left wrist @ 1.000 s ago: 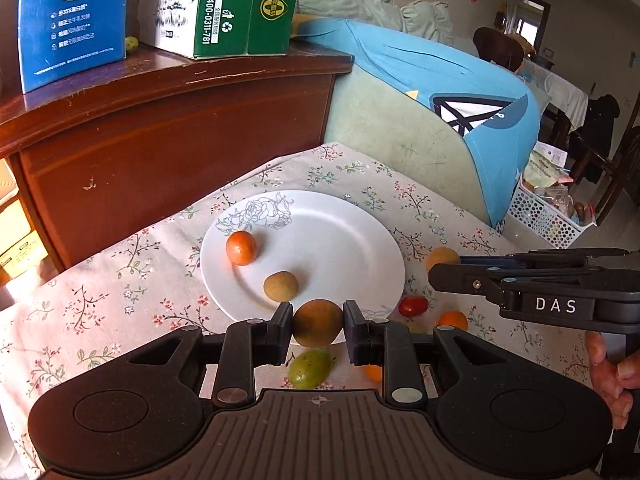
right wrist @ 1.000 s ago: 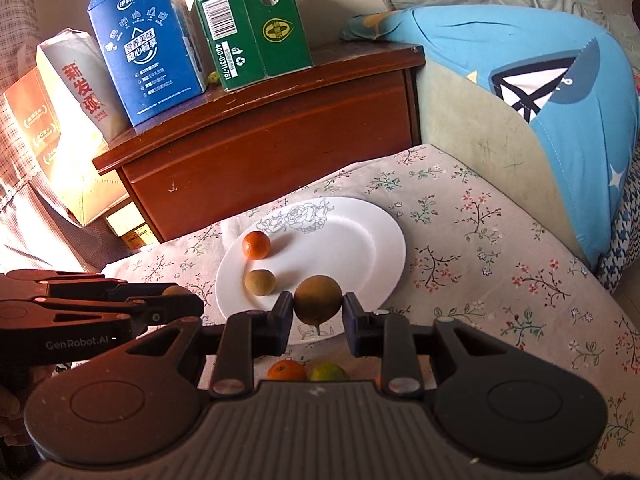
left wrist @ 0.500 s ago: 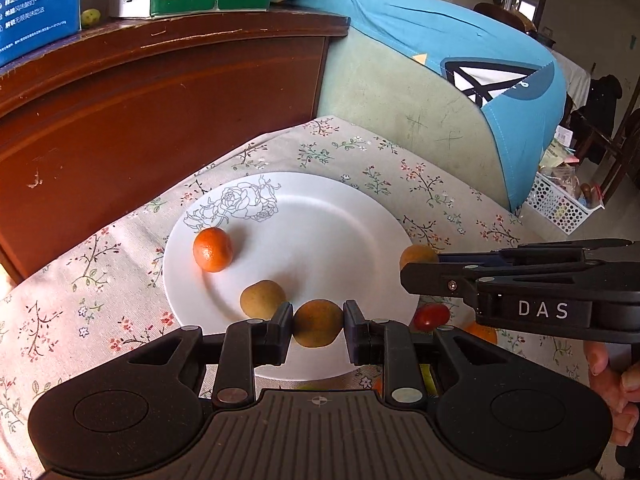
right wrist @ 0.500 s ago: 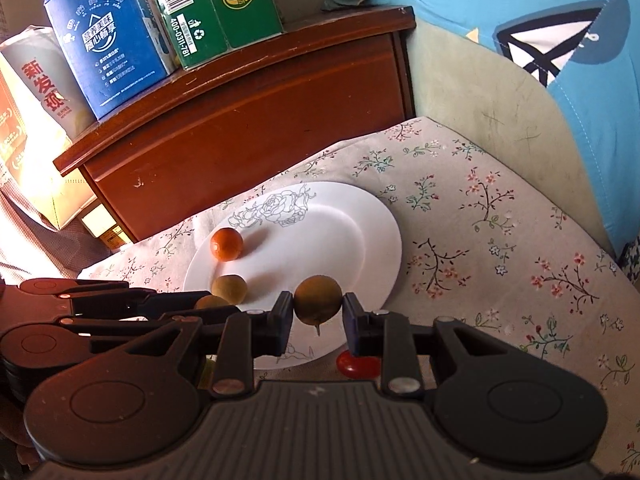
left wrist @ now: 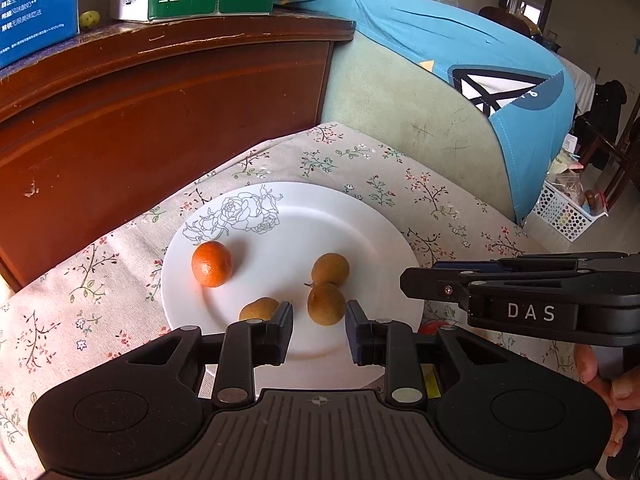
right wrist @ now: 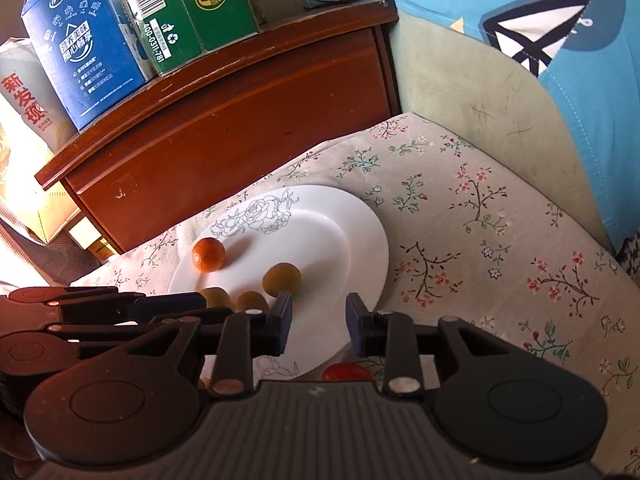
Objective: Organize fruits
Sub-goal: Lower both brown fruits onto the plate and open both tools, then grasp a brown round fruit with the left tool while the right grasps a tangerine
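The table point(left wrist: 432, 200) wears a flowered cloth, a wooden cabinet point(left wrist: 160, 112) behind it; on the cloth sits the white plate point(left wrist: 320, 220); both grippers hang low over its near rim, the left gripper point(left wrist: 318, 330) with jaws just eased apart, one brown fruit point(left wrist: 326, 304) lying loose between them; the right gripper point(right wrist: 318, 322) has jaws just parted on nothing; its brown fruit point(right wrist: 281, 278) rests on the plate, seemingly touching one tip; an orange point(left wrist: 212, 263) and two more brown fruits share the plate; a red fruit point(right wrist: 346, 372) lies beside its rim.

A dark wooden cabinet point(left wrist: 160, 112) carrying cartons point(right wrist: 132, 24) stands beside a green sofa point(left wrist: 420, 120) draped in blue cloth point(left wrist: 460, 48).
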Tool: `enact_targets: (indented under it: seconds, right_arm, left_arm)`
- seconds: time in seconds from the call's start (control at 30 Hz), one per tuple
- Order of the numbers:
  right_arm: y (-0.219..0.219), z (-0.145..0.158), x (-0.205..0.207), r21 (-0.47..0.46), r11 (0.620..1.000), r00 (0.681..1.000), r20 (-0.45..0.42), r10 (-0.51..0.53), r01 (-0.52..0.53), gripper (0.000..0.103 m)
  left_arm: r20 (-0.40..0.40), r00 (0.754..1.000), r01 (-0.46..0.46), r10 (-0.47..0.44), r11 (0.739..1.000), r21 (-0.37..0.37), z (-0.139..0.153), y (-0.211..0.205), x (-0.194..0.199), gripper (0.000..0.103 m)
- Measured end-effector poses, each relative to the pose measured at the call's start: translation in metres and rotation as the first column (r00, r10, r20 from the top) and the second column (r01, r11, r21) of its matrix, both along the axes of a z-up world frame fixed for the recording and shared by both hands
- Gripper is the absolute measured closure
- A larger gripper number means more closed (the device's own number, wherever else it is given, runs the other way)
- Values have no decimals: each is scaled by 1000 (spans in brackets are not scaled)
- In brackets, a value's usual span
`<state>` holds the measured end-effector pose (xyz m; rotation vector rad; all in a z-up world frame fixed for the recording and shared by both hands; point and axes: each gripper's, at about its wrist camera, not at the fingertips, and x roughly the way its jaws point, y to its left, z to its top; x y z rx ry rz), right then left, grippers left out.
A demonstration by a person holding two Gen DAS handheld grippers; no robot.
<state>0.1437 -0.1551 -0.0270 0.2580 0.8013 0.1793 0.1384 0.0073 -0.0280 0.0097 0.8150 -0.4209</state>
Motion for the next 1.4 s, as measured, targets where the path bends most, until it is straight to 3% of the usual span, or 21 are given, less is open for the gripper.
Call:
enact_targets:
  seconds: [0.53, 0.9, 1.4]
  right_arm:
    - [-28, 30, -26, -19, 998, 996, 59, -62, 63, 68]
    - [-40, 40, -54, -7, 993, 990, 67, -121, 122, 66]
    - [-23, 25, -99, -5, 997, 996, 18, -83, 83, 66]
  left_arm:
    - [21, 997, -70, 71, 997, -25, 34, 25, -23, 74]
    - [5, 995, -101, 102, 994, -52, 36, 40, -56, 74]
    - [-51, 993, -109, 107, 993, -36, 14, 53, -96, 74]
